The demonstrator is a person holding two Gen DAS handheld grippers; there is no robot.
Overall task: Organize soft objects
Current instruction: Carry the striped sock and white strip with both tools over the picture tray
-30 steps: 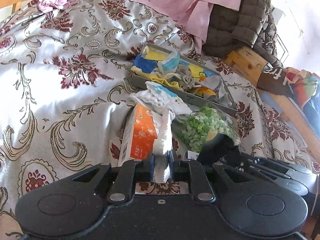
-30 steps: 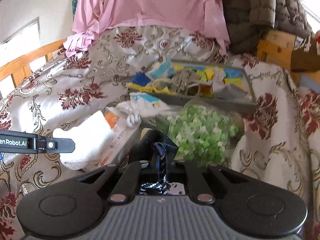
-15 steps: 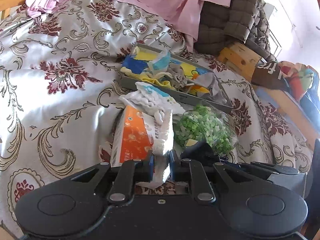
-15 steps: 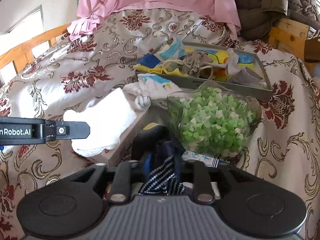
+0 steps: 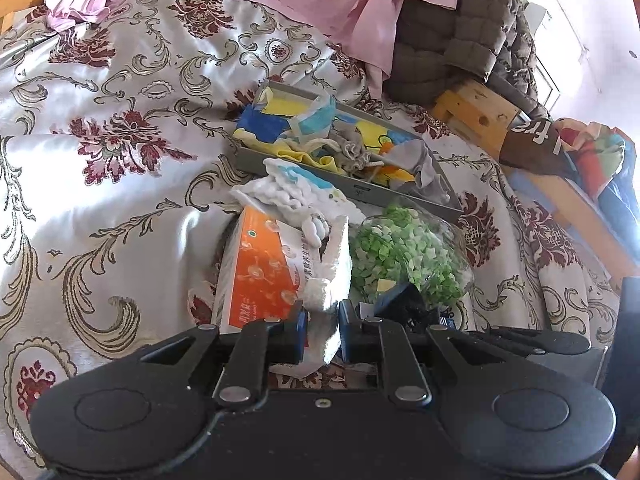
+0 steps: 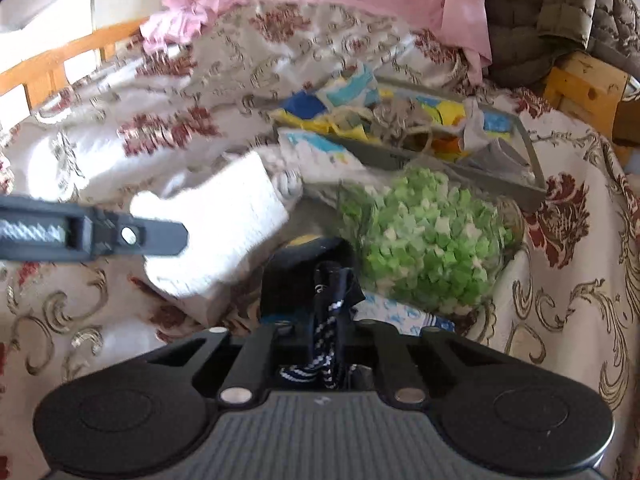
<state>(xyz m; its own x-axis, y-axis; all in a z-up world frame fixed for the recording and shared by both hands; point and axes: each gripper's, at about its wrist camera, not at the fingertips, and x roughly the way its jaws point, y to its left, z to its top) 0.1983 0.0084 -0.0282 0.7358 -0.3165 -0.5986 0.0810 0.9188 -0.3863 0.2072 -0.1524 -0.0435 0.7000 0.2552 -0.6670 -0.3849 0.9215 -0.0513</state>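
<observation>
Pinching a white sock [image 5: 326,280] above the orange box [image 5: 256,276], the left gripper [image 5: 323,326] holds narrow. Right of it, the right gripper [image 6: 325,340] clamps what looks like a dark sock [image 6: 328,312], beside the bag of green bits [image 6: 424,244].

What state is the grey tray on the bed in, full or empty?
Full. The grey tray is packed with crumpled cloths in yellow, blue, grey and white, some rising over its rim. Its floor is hidden.

Tray [image 5: 356,192] behind bag of stars [image 5: 404,256], carton [image 5: 260,276] left of bag
</observation>
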